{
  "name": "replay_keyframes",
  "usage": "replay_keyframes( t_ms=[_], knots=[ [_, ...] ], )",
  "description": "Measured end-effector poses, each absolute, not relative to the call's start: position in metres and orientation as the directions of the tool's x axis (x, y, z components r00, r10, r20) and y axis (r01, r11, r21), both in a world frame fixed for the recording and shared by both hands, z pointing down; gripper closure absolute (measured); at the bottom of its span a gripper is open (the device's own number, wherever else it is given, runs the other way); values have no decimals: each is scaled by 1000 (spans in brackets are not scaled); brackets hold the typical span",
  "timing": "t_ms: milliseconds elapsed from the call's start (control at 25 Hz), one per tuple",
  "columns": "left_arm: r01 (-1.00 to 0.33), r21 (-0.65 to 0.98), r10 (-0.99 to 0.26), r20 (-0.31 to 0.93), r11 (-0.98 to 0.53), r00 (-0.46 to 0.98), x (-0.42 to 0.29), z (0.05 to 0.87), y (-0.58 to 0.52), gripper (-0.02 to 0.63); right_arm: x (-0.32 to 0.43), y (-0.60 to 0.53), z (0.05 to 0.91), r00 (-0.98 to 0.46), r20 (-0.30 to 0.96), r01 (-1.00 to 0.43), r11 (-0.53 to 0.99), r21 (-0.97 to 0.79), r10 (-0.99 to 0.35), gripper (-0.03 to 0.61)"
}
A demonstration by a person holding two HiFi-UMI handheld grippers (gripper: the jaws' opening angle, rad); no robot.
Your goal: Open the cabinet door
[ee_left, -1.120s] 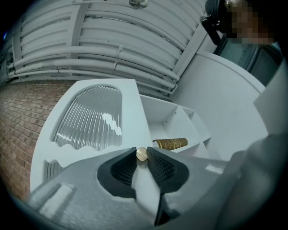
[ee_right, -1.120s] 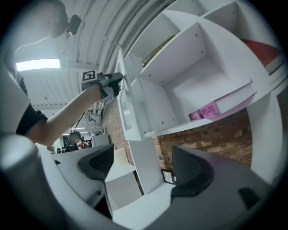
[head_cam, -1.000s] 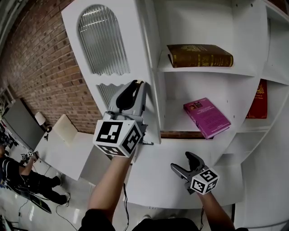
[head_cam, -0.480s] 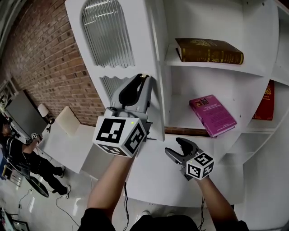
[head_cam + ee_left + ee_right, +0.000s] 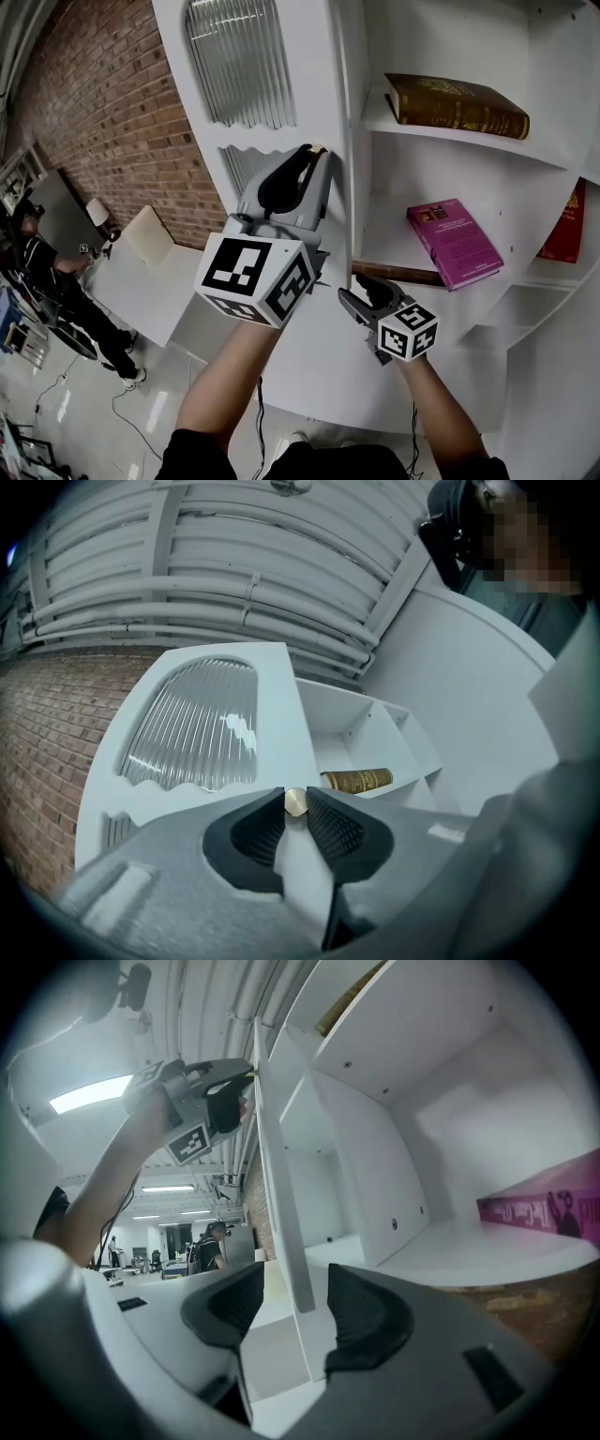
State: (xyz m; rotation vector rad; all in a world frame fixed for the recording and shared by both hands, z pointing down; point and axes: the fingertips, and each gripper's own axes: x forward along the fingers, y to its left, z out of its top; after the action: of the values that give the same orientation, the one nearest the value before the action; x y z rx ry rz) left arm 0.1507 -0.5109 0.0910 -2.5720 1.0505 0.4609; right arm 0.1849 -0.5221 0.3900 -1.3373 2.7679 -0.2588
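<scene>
White cabinet point(image 5: 412, 159), centre-right, brick wall point(image 5: 103, 122) at left, white ledge point(image 5: 309, 366) below. Its cabinet door point(image 5: 309, 94), ribbed-glass panel, upper centre, already stands swung out, so opening looks well advanced. Left gripper point(image 5: 314, 155) is clenched on the brass knob point(image 5: 295, 802); right gripper point(image 5: 295, 1312), jaws just closing, straddles the door's lower edge, seemingly not yet pinching; next, likely a wider swing.

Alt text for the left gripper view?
The left hand-held gripper is shut on the small round brass knob of the white cabinet door with an arched ribbed glass pane. Behind, a brown book lies on a shelf.
</scene>
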Motion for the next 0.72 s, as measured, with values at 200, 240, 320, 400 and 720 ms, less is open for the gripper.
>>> replay_keyframes(
  t_ms=[200, 240, 320, 400, 720],
  knots=[
    [-719, -176, -615, -407, -673, 675, 151, 92, -511, 531, 178, -527, 389, -640, 22, -760, 628, -168, -768, 435],
    [-719, -178, -617, -404, -671, 676, 151, 92, -511, 531, 177, -528, 390, -636, 25, -764, 624, -163, -772, 450],
    [-722, -182, -621, -399, -668, 675, 152, 92, -512, 532, 179, -531, 391, -625, 32, -775, 614, -149, -780, 484],
    [-723, -181, -625, -391, -667, 675, 152, 91, -512, 531, 180, -531, 390, -623, 36, -777, 614, -139, -781, 494],
    [-730, -168, -642, -375, -662, 668, 149, 92, -508, 532, 177, -526, 390, -624, 59, -781, 618, -90, -779, 505]
  ],
)
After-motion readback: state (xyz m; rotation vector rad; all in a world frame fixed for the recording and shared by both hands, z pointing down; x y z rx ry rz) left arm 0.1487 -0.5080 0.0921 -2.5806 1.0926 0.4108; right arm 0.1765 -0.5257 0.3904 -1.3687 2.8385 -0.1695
